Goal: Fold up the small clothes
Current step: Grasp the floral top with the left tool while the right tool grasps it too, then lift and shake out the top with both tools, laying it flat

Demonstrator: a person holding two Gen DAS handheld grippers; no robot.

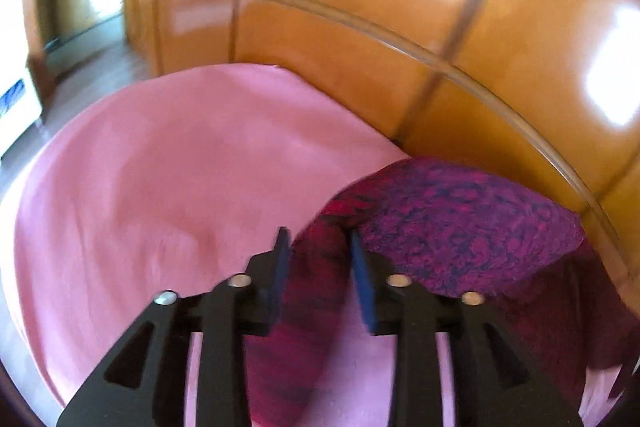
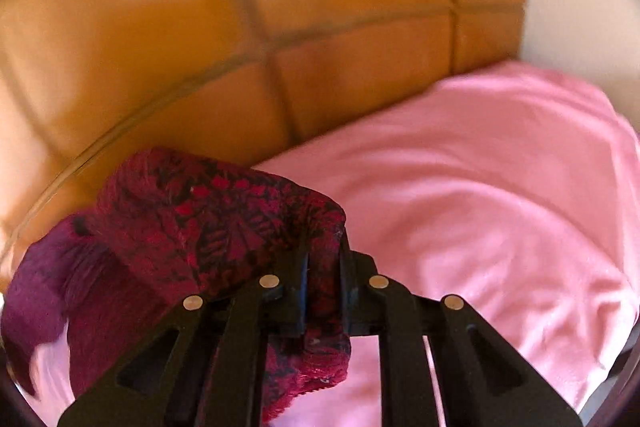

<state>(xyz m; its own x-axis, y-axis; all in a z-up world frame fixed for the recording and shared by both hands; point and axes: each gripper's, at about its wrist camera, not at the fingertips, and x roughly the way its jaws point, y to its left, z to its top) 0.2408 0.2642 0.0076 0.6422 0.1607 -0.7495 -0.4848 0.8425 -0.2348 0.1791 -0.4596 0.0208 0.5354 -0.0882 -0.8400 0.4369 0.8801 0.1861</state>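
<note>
Orange-brown wooden panelling (image 1: 360,27) is seen behind, w/ a pink sheet (image 1: 160,167) spread below it as the work surface.

Taking the garment (image 1: 460,219) as landmark, from left to right: the bare sheet lies to its left in the left wrist view. The left gripper (image 1: 318,247) is at the garment's left edge; its jaws stand partly apart, approx. half way, and cloth passes between them, but the pads do not seem to press it. The garment itself is bunched near the panelling, partly lifted off the sheet. At its right corner the right gripper (image 2: 323,267) is closed narrow on a fold, so the cloth is held there.

The garment is judged soft, light and limp; it will sag and crumple when lifted. Hold should be taken at the edges or corners, not the middle, so it hangs flat.

It is magenta-red w/ a dark mottled print, and a plain purple part (image 2: 40,299) hangs at one side.
</note>
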